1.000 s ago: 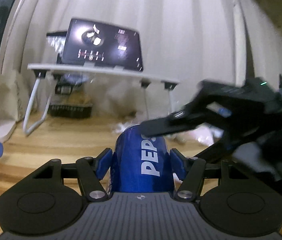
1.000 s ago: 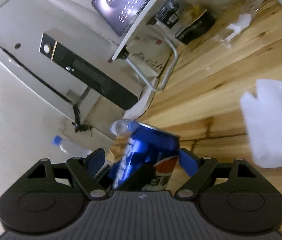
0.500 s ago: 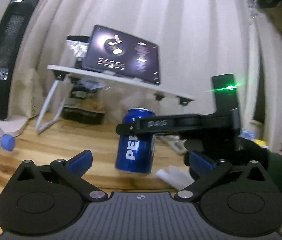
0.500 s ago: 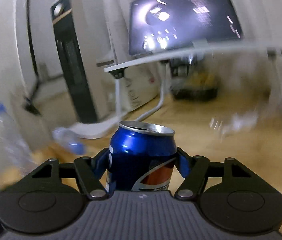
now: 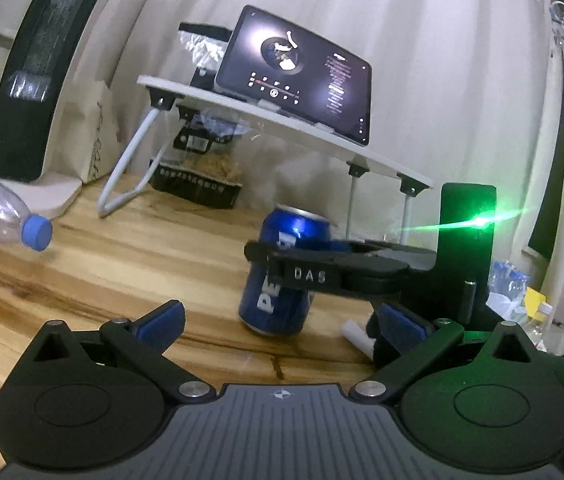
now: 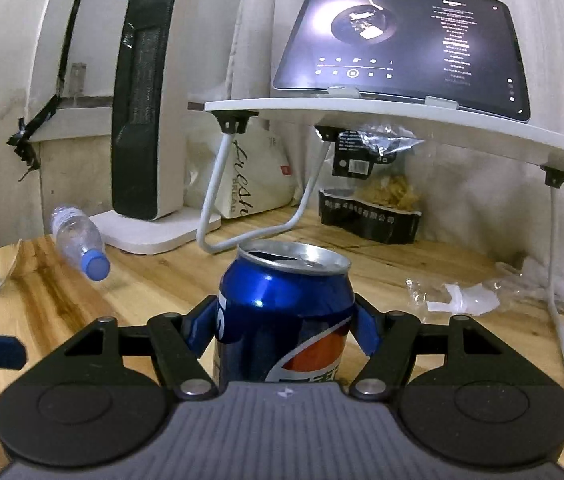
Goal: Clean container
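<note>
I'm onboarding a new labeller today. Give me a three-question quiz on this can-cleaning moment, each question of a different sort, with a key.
1. True or false: the left tool grips the Pepsi can.
2. Which tool holds the can? A) left B) right C) neither
3. Fill in: the plastic bottle with the blue cap lies on its ____.

Key: 1 false, it is open and empty. 2 B, the right tool is shut on the can. 3 side.
</note>
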